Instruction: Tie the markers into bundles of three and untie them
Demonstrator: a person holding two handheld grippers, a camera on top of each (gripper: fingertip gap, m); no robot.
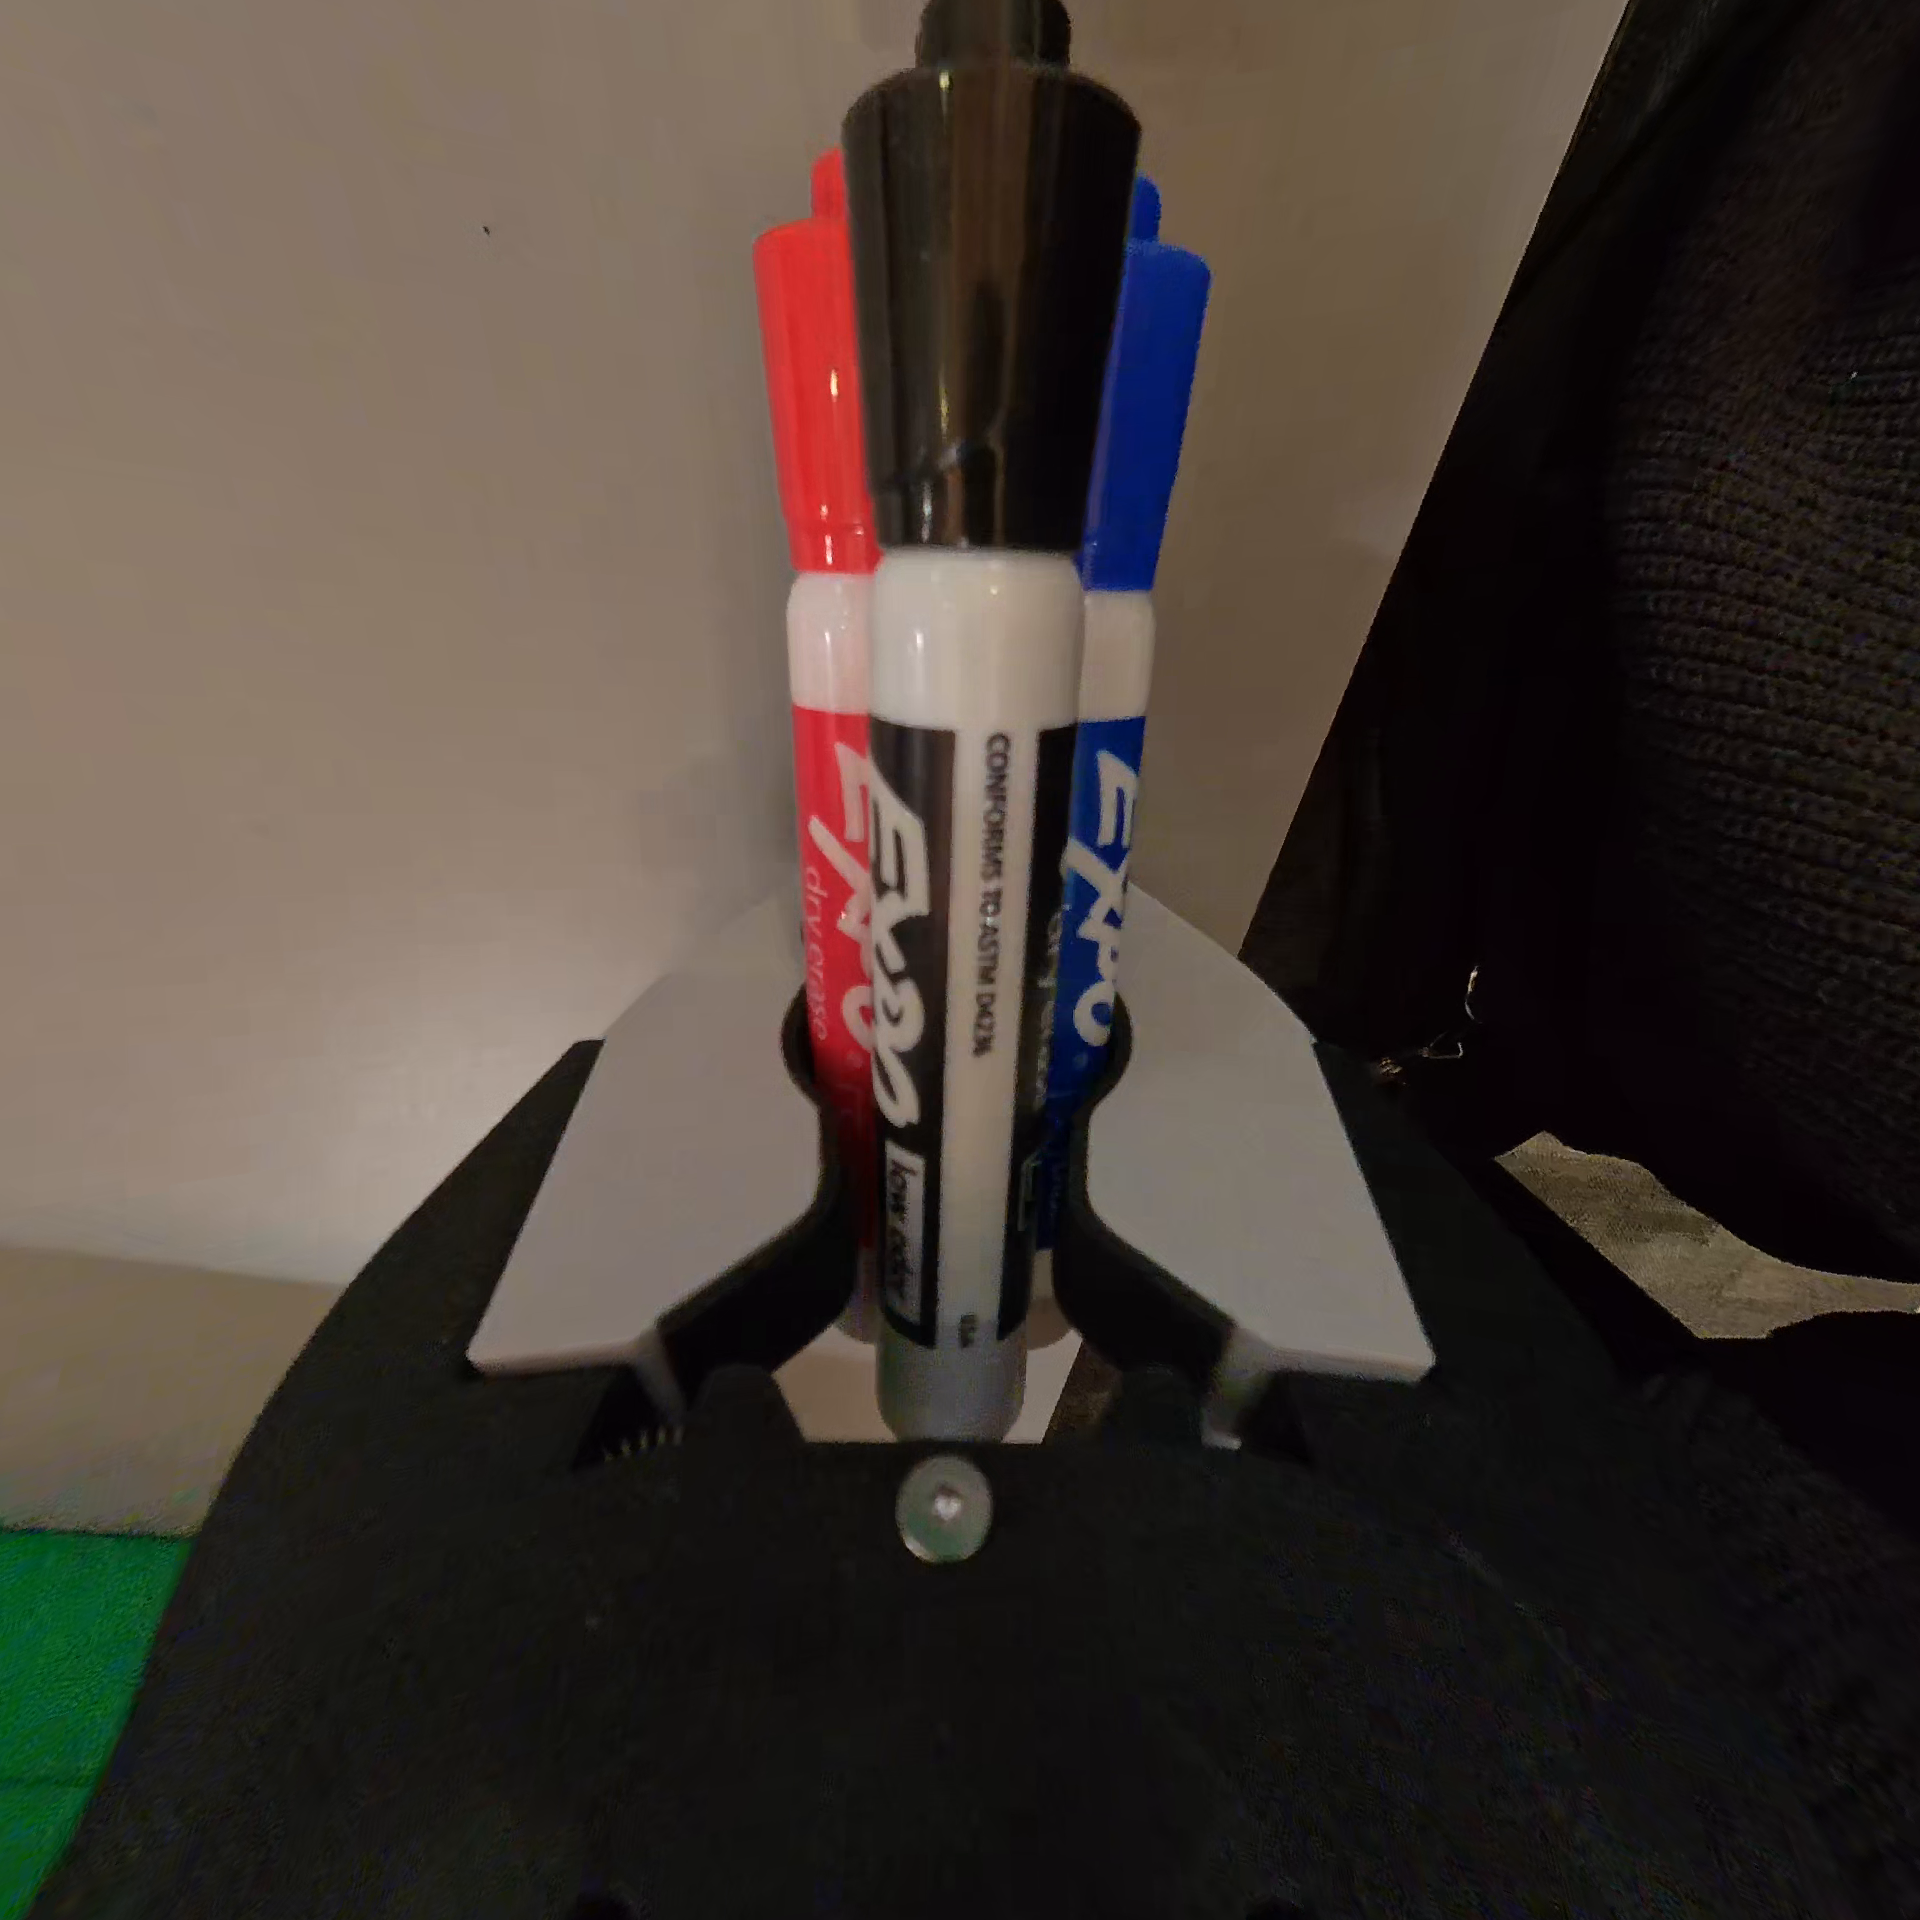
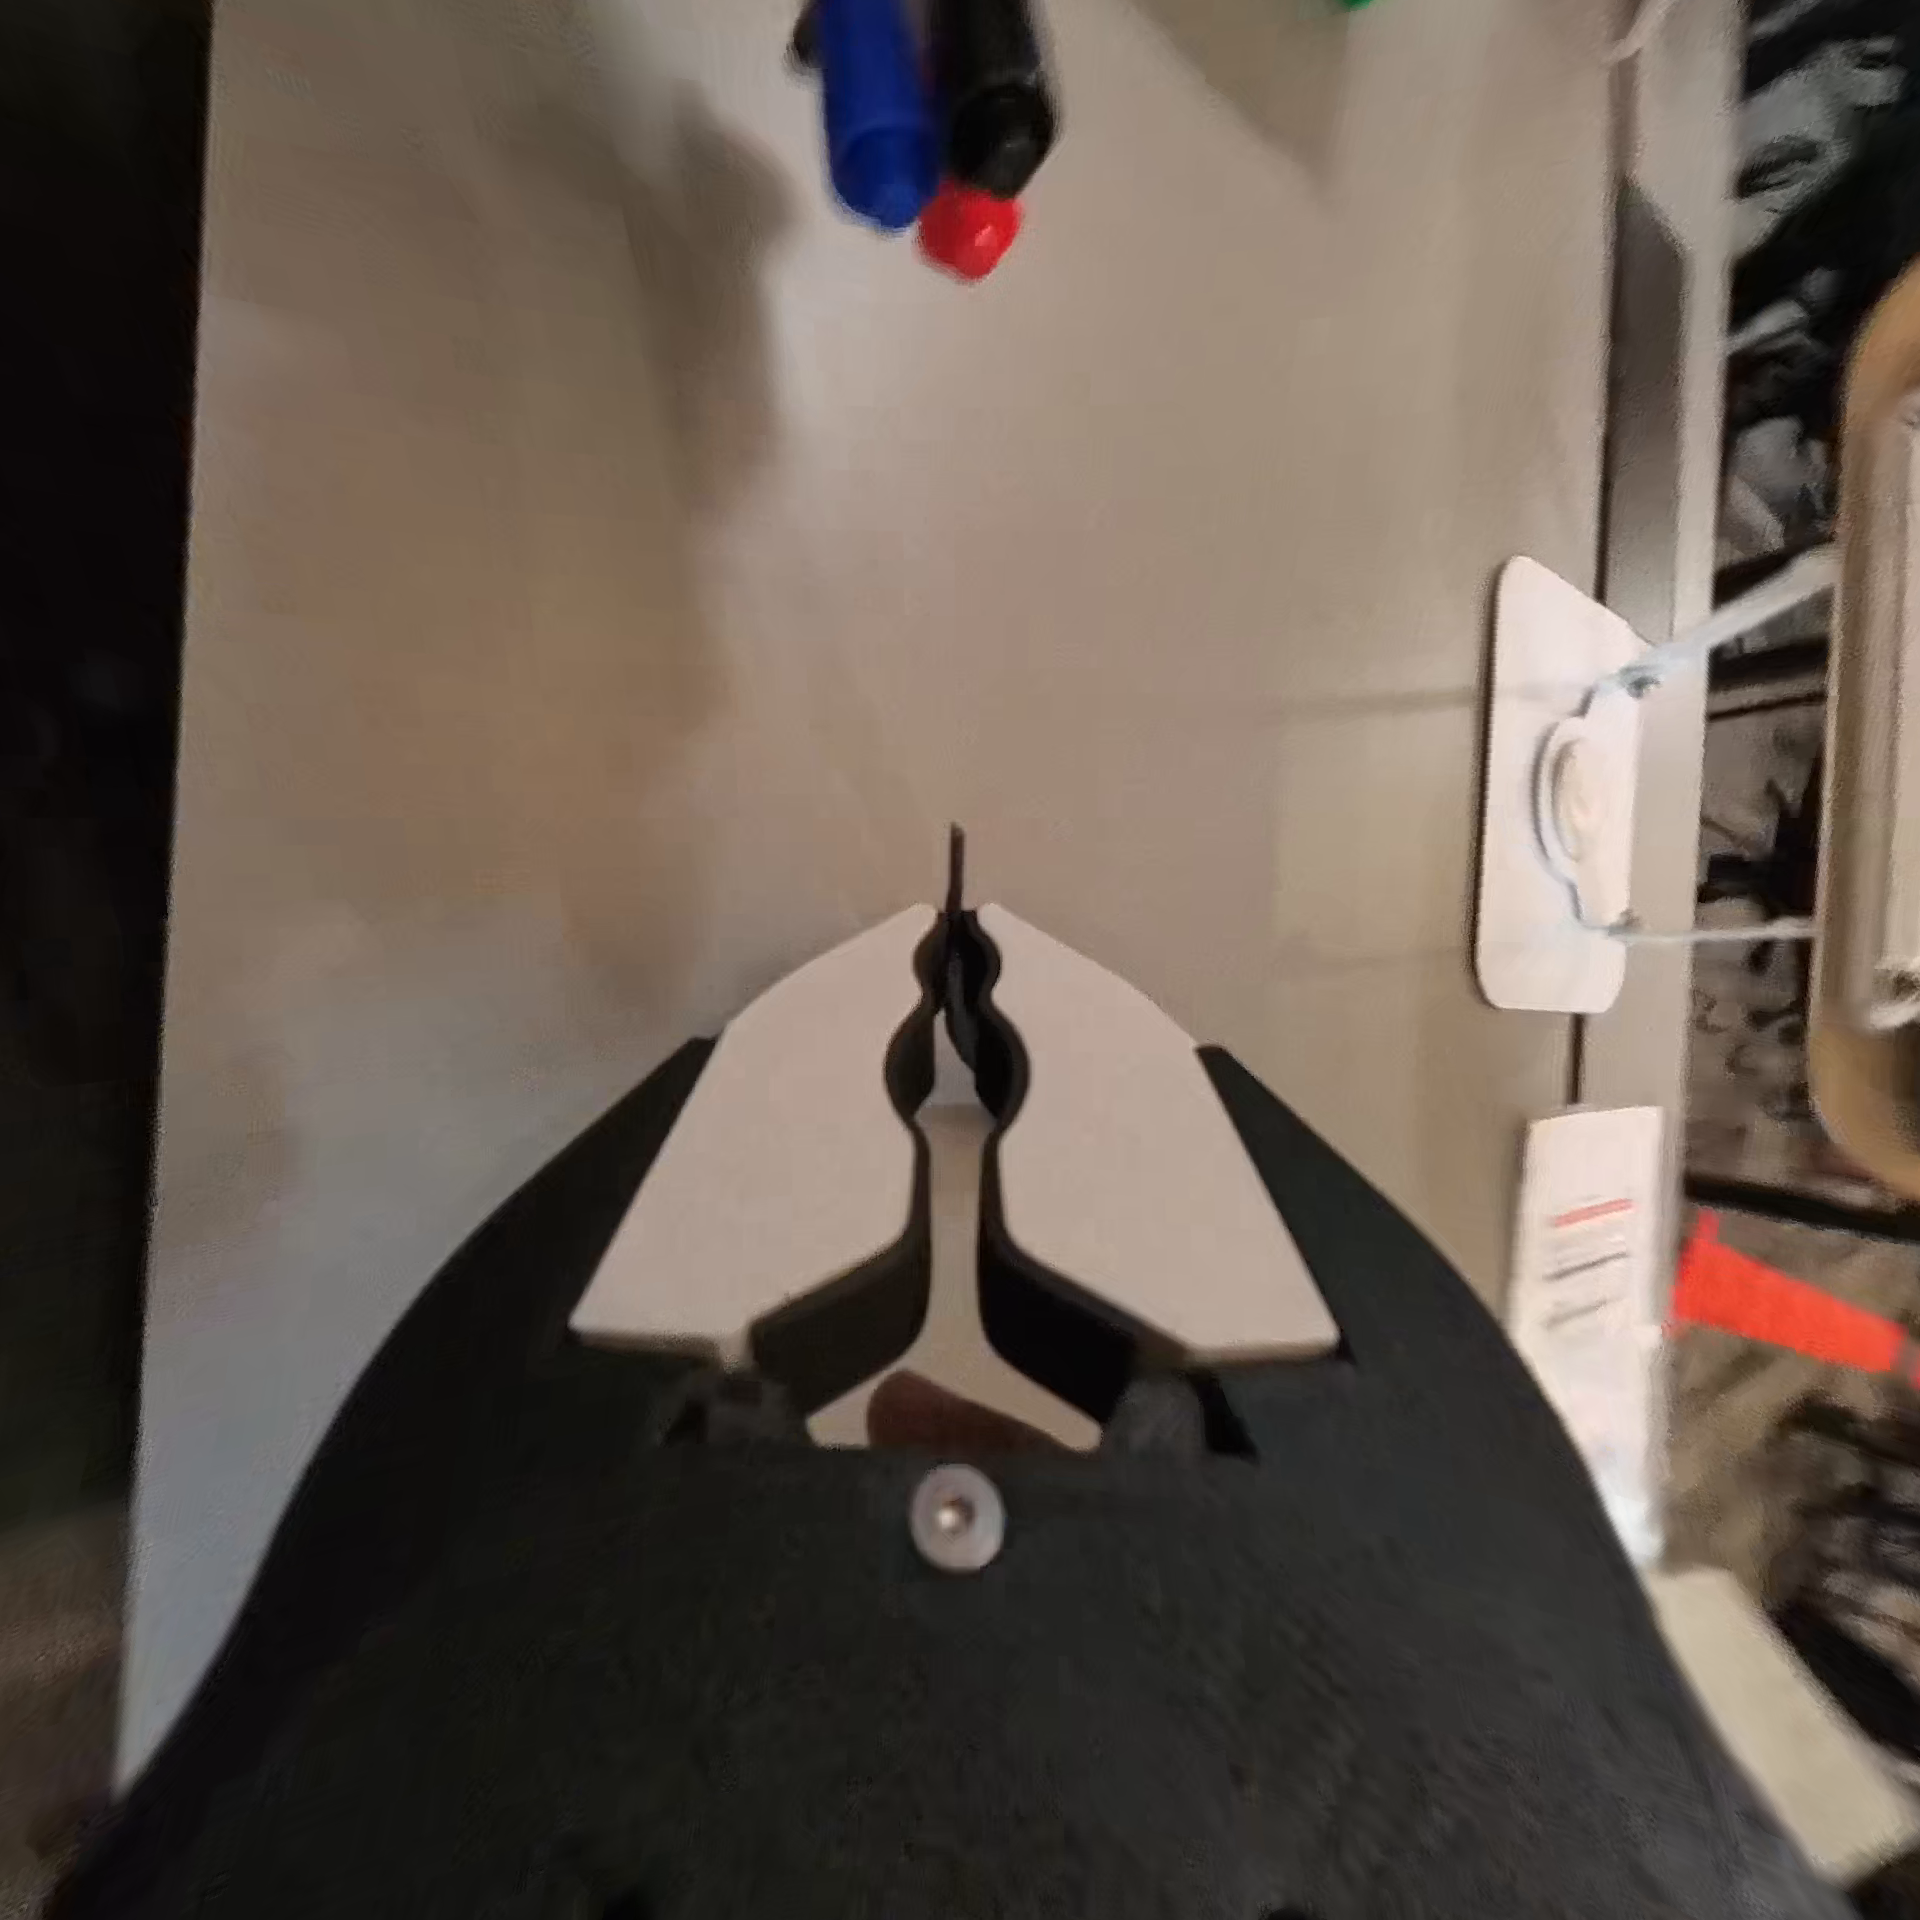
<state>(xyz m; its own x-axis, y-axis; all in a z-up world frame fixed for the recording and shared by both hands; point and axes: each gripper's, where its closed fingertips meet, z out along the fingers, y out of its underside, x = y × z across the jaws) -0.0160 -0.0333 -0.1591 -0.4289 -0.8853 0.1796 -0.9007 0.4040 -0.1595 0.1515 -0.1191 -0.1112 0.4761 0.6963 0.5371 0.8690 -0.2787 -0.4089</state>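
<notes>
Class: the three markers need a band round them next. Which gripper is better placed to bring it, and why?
Right. The right gripper is pinching a thin black band, with the markers ahead of it. The left gripper is occupied gripping the markers.

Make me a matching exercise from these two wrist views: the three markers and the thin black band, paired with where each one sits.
Things:
1. black marker
2. red marker
3. blue marker
4. thin black band

Places:
A. pinched in the right gripper
B. left side of the left gripper
C. front and centre of the left gripper
D. right side of the left gripper

Pairs: 1-C, 2-B, 3-D, 4-A
</notes>
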